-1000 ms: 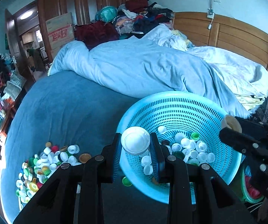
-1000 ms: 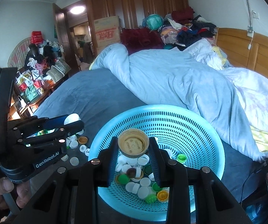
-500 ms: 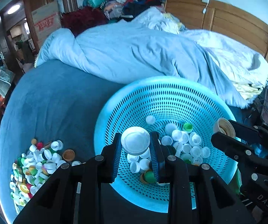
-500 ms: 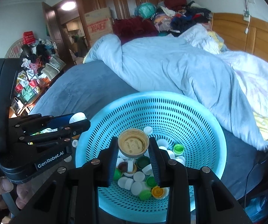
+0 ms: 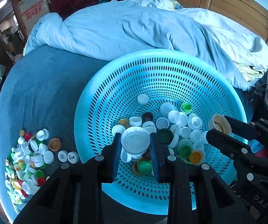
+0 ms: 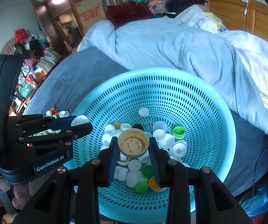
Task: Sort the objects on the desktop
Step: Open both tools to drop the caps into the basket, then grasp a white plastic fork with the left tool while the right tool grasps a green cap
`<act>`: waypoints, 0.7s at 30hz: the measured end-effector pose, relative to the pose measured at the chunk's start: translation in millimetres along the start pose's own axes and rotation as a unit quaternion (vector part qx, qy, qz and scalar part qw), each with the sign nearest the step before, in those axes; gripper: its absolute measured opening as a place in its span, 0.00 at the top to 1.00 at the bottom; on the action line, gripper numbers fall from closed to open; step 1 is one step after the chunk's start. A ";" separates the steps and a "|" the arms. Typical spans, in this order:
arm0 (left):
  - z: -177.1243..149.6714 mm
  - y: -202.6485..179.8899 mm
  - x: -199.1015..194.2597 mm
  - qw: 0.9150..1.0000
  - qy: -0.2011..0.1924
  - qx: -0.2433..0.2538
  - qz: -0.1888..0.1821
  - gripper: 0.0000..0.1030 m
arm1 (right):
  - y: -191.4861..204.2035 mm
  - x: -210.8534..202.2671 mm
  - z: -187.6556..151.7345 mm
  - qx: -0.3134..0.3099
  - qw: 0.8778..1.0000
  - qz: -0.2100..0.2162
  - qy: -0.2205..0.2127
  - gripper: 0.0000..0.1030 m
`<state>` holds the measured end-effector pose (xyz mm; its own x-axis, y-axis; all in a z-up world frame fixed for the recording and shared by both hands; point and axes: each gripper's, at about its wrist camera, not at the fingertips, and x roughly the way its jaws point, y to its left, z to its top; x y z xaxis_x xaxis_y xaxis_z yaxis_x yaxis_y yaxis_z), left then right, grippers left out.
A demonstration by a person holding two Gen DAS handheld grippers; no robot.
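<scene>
Grippers, two of them, black with two fingers each, both angle steeply down over one round turquoise perforated plastic basket (image 5: 104, 93) that sits on a blue-covered bed (image 5: 36, 93). In the left wrist view, the left gripper (image 5: 135, 149) pinches one white round plastic lid (image 5: 135, 140) between its ribbed fingers (image 5: 116, 149), holding it flat side up above the basket's bottom. In the right wrist view, the right gripper (image 6: 133, 153) pinches one tan round plastic lid (image 6: 133, 145), hollow side up, between its fingers (image 6: 113, 155), also above the basket's bottom. Each gripper shows in the other's view: the left enters from the left side at the basket's rim, with a person's fingertips (image 6: 1, 184) wrapped around its handle; the right enters from the right side, over the basket's inner wall. Beneath both lies a loose heap of bottle caps in the basket (image 5: 173, 123), a few dozen, mostly white, with some green, yellow and dark ones. Outside, just beside the basket's left rim, a second pile of mixed caps on the bed (image 5: 27, 160) spreads out, too many to count. One rumpled pale blue duvet (image 5: 124, 28) lies beyond the basket.
</scene>
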<state>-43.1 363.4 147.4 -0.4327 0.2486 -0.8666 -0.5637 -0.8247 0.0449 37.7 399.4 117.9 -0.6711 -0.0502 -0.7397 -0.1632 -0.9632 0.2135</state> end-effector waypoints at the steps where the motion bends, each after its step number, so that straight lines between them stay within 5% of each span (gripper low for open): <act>1: 0.1 0.5 0.7 1.000 0.001 0.000 0.000 0.76 | 0.7 0.5 0.3 0.000 1.000 0.000 0.000 0.65; 8: 1.1 -0.6 4.3 1.000 -0.002 0.005 0.006 0.75 | 2.8 3.9 1.5 -0.005 1.000 -0.004 -0.001 0.65; 11: 0.3 0.9 4.9 1.000 -0.006 0.004 0.004 0.67 | 2.3 3.3 1.0 -0.003 1.000 -0.009 -0.004 0.51; 16: -2.7 8.3 4.3 1.000 -0.010 -0.003 0.004 0.63 | 4.6 2.0 3.3 -0.003 1.000 -0.012 -0.012 0.44; 21: -34.5 58.5 -24.5 0.997 -0.061 -0.031 0.025 0.63 | 19.6 -10.7 1.2 -0.013 0.999 0.014 -0.039 0.39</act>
<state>-41.2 291.5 154.2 -0.5429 0.2632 -0.7975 -0.4972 -0.8660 0.0526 40.8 381.4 130.7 -0.7300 -0.0569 -0.6811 -0.1258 -0.9683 0.2158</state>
